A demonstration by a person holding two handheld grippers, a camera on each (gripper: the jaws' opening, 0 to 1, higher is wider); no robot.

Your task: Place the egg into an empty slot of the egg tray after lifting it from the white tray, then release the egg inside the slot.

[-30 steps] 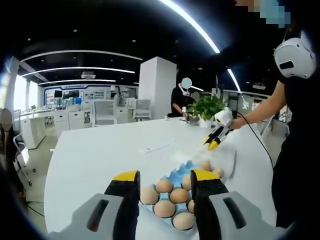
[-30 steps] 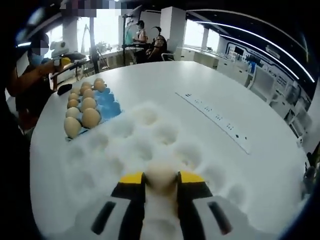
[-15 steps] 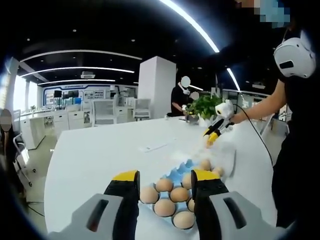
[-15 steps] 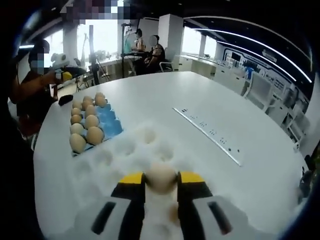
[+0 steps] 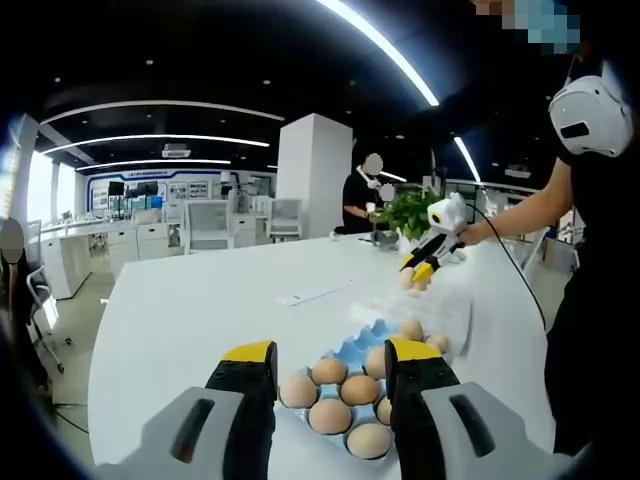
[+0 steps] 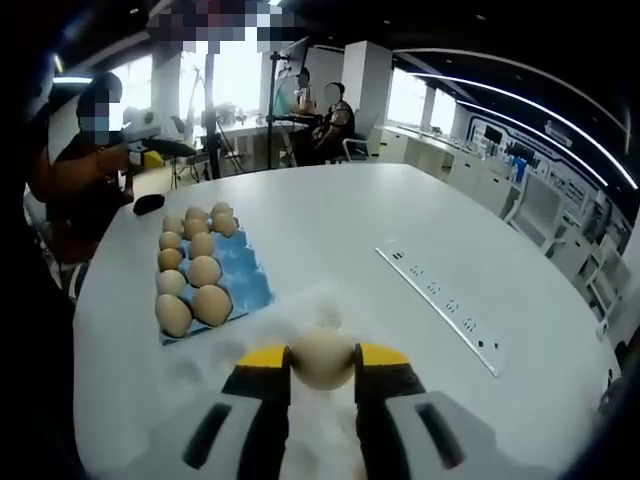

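Note:
My right gripper [image 6: 322, 360] is shut on a tan egg [image 6: 322, 358] and holds it above the white tray [image 6: 190, 395], which lies low in the right gripper view. The blue egg tray [image 6: 244, 284] sits beyond on the left with several eggs [image 6: 203, 271] along its left side and empty slots on its right. In the left gripper view my left gripper [image 5: 326, 363] stands open just above the blue egg tray [image 5: 355, 347] and its eggs [image 5: 330, 414]. My right gripper [image 5: 419, 269] shows there too, raised over the white tray [image 5: 430, 305] with the egg [image 5: 407, 280].
The trays lie on a large white table [image 6: 330, 215]. A long white strip [image 6: 440, 305] lies on the table to the right of the trays. A potted plant [image 5: 410, 215] stands at the far end. A black object [image 6: 148, 203] rests near the table's edge.
My right gripper has lifted the egg up off the white tray, which has dropped lower in its view. The blue egg tray now shows closer to centre. The left gripper has stayed still.

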